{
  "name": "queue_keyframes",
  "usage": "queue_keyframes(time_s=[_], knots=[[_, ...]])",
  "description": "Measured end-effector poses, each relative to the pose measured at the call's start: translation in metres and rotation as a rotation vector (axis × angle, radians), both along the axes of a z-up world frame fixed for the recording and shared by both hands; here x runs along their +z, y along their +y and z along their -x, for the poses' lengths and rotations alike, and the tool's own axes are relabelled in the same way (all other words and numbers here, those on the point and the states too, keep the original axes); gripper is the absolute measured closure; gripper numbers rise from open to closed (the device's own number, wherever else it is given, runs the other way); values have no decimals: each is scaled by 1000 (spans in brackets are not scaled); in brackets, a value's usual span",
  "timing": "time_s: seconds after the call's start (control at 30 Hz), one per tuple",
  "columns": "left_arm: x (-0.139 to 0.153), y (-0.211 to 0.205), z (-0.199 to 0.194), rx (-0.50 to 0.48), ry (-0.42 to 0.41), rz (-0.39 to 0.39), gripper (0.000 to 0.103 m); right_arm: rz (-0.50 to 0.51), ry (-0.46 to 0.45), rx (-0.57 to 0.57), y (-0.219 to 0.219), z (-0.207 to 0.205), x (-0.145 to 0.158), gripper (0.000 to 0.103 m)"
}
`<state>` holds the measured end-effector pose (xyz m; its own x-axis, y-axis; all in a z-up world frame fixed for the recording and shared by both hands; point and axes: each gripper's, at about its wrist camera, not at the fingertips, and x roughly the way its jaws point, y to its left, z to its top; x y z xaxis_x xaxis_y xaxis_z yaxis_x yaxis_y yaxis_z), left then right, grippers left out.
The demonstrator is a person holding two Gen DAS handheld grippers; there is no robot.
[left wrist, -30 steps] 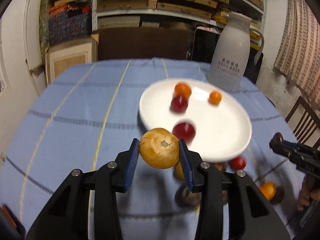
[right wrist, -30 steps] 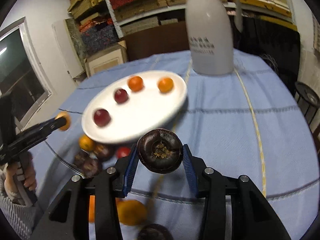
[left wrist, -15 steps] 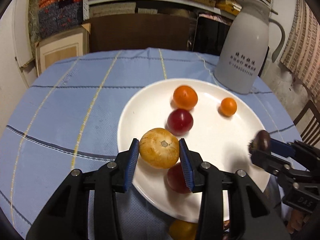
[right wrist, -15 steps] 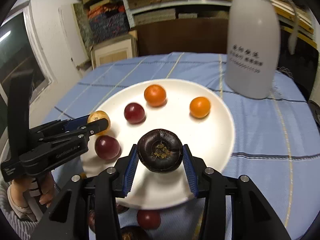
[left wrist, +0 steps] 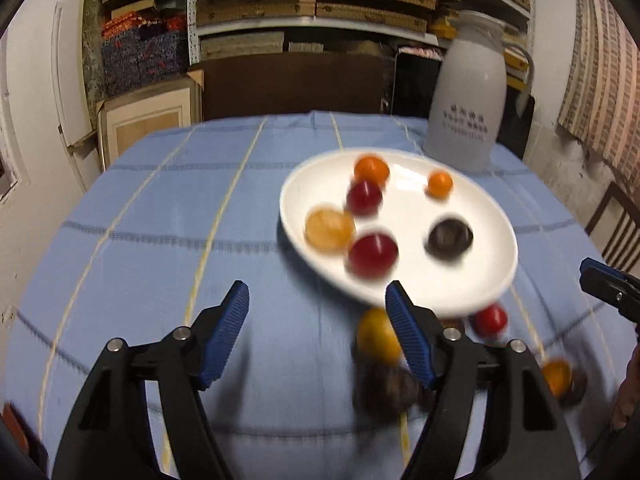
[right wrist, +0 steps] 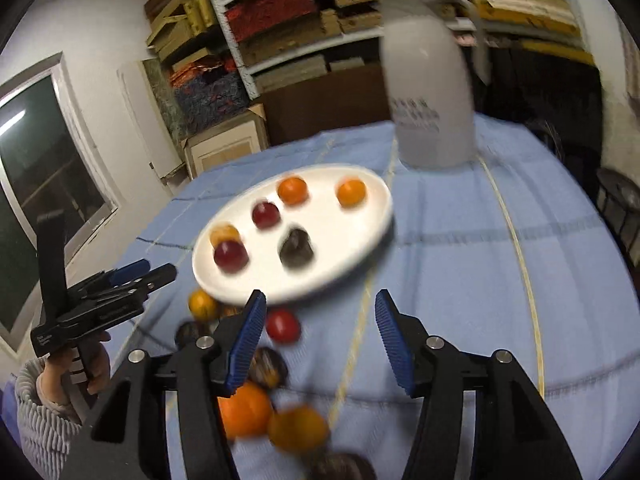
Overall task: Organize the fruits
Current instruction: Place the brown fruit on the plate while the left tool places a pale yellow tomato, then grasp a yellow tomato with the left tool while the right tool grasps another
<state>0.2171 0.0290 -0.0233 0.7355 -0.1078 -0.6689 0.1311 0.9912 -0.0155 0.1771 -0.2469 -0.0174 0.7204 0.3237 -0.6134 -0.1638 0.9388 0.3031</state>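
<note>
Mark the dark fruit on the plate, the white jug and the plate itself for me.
dark fruit (left wrist: 450,237), left wrist view, middle of its top
white jug (left wrist: 466,120), left wrist view, middle of its body
plate (left wrist: 416,280), left wrist view, bare patch near its front rim

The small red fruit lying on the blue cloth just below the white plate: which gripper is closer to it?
Right. The right gripper has its left finger right beside the small red fruit. The left gripper hangs open farther off, past the white plate's left edge.
</note>
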Motion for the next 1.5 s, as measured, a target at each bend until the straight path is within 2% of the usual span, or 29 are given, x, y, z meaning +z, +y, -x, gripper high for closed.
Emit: queue_keyframes(time_s=[0.1, 0.37, 0.6, 0.73, 0.8, 1.03, 1.23, 1.37, 1.5], knots=[[-10, -6, 12, -16, 21, -19, 34, -58, 46, -4, -12, 11, -14, 46], [-24, -32, 8, -85, 34, -98, 34, -66, 68, -17, -16, 16, -26, 45], [-35, -33, -16, -95, 94, -81, 36, -58, 85, -12, -12, 15, -29, 43], [-39, -30, -23, -122, 131, -25, 52, -59, 90, -15, -12, 14, -30, 41], [-40, -31, -25, -137, 138, -11, 65, -55, 95, -14, -11, 13, -31, 41], [-37, -26, -14, -124, 119, -37, 66, -59, 98, -23, -15, 12, -34, 41], [-16, 17, 7, -14, 57, 55, 65, -63, 85, 35, -7, 20, -32, 41], [-13, 26, 15, -9, 53, 79, 65, 6, 75, 98, 12, 39, -34, 41], [-13, 17, 20, -47, 47, 55, 65, 56, 115, 130, 23, 35, -40, 56]])
